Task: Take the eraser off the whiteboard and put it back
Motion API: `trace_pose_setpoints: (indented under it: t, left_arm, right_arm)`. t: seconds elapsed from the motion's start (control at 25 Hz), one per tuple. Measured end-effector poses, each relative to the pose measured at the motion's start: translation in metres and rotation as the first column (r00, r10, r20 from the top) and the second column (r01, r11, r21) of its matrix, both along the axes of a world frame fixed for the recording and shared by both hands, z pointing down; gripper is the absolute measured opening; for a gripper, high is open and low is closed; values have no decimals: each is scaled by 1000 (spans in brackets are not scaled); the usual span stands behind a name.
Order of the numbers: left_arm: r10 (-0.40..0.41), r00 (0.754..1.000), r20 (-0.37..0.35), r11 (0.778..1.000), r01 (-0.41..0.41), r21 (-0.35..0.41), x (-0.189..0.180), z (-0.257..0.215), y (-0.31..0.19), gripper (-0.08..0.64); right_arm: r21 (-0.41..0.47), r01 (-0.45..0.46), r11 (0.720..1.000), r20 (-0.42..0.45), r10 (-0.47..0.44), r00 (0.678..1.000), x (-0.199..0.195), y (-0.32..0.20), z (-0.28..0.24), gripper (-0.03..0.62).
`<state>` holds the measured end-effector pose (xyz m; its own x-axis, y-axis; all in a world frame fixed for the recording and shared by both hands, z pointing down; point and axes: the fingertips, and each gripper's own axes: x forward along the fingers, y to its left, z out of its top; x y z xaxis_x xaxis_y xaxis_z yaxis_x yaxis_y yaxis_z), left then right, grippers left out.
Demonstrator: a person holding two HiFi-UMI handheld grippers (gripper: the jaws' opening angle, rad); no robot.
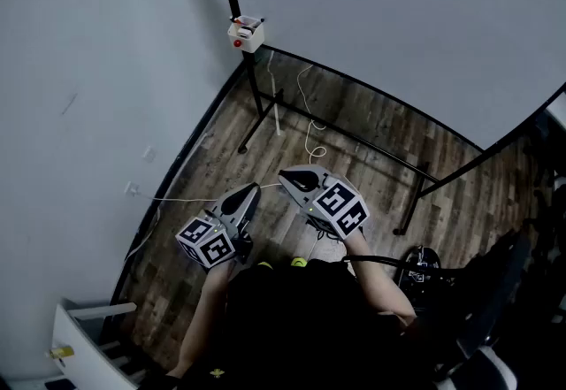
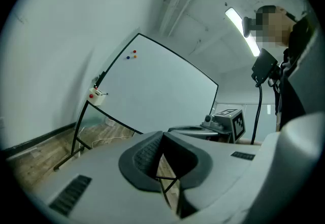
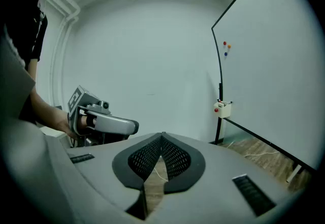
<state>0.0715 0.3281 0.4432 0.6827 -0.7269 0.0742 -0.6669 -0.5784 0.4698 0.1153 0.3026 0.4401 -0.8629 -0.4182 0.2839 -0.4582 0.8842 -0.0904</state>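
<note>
The whiteboard (image 1: pixel 398 17) stands on a black frame, well ahead of both grippers. A small white box with a red spot (image 1: pixel 246 33) hangs at its lower corner; I cannot tell whether it is the eraser. The same box shows in the left gripper view (image 2: pixel 96 96) and the right gripper view (image 3: pixel 222 108). My left gripper (image 1: pixel 254 188) is held level in front of the person, jaw tips together, nothing between them (image 2: pixel 163 135). My right gripper (image 1: pixel 285 176) sits beside it, tilted slightly down, shut and empty (image 3: pixel 161 136). Both are far from the board.
The board's black stand legs (image 1: pixel 265 118) spread over the wooden floor, with a white cable (image 1: pixel 311 127) trailing under them. Three small magnets (image 2: pixel 133 54) stick high on the board. A grey wall (image 1: pixel 88 96) is at left, white furniture (image 1: pixel 80 335) at lower left, a dark chair (image 1: pixel 495 309) at right.
</note>
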Motion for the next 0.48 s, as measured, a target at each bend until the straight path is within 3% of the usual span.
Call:
trace_pose_setpoints:
  t: [0.24,0.48]
  left_arm:
    - [1,1000,9,1000,-1,13,1,-2,0,20]
    - [-3,1000,21,1000,3,21,5,-5,-1,20]
  right_arm:
    - [-2,-47,999,52,47,997,7,-5,-7,-3]
    - [8,-46,999,26,46,999,14,-4,-5,-3]
